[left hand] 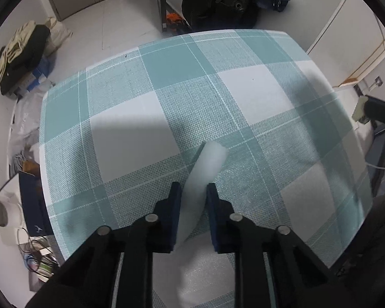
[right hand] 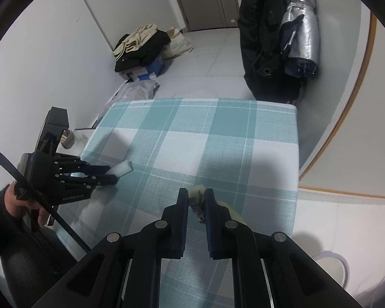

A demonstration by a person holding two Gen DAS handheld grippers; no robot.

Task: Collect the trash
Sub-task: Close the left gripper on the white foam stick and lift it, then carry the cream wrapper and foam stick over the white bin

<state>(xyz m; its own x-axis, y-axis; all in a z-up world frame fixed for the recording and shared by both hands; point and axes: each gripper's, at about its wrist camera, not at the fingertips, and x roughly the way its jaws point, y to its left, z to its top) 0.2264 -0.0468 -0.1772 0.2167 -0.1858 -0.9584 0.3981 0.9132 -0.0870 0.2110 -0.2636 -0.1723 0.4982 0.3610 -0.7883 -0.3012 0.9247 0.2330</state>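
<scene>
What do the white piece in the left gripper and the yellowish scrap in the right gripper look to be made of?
White piece: probably soft packing foam, matte, translucent, finely pebbled, bending between the fingers. Yellowish scrap: possibly crumpled paper or peel, dull, dark speckles lower down; too hidden to tell.

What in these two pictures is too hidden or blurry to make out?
- Left wrist view: the white foam is blurred, and its lower end is hidden behind the left gripper.
- Right wrist view: the yellowish scrap is mostly hidden by the right gripper; the white bucket is cut off by the fisheye edge.
</scene>
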